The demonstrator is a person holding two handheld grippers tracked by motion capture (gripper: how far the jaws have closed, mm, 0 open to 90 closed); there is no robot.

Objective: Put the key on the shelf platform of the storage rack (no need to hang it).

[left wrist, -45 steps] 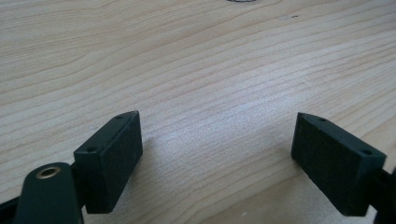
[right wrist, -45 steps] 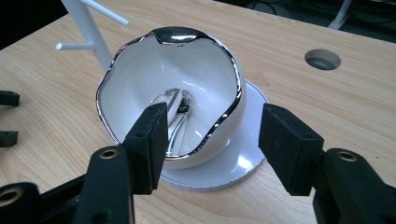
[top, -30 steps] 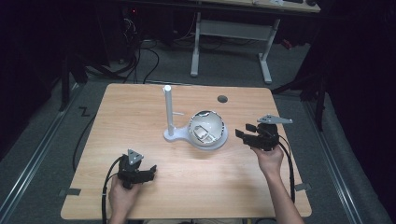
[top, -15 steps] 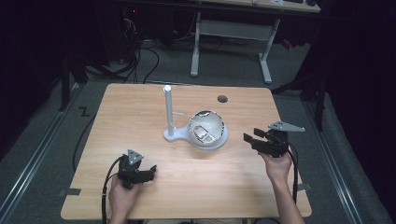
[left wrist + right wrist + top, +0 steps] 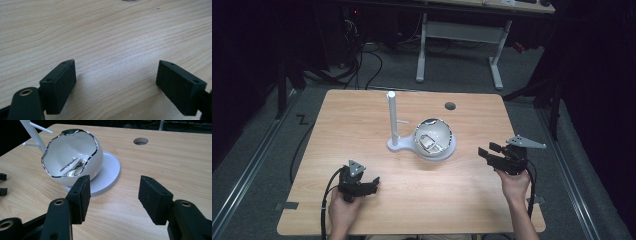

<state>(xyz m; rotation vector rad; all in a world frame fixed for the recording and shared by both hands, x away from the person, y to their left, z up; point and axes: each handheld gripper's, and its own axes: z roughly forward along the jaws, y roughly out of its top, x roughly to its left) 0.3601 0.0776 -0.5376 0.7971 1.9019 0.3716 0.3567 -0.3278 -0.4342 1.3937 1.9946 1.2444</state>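
1. Far left, the left gripper (image 5: 373, 183) sat low over the near-left part of the wooden worktop (image 5: 362, 120), gripped in the person's left hand (image 5: 343, 210), its cable curling off the near edge.
2. In the left gripper view its jaws stood wide apart, with bare wood grain between them and nothing held.
3. Moving toward the middle, a white stand (image 5: 392, 120) rose upright from a flat white base, a thin peg sticking out of its side.
4. Just beside that post, on the round part of the same base, sat the white bowl (image 5: 433, 137), shaped like a cracked eggshell with a silver rim.
5. The right gripper view showed something shiny and silver lying inside the bowl (image 5: 72, 160); what it was could not be told.
6. Beyond the bowl, a small round hole (image 5: 450, 106) was cut in the worktop near the far edge.
7. Over on the right, the right gripper (image 5: 483, 152) hovered above the wood, held in the right hand (image 5: 513, 181), pointing at the bowl but clear of it.
8. Its jaws were apart and empty, the base's rim showing between them.
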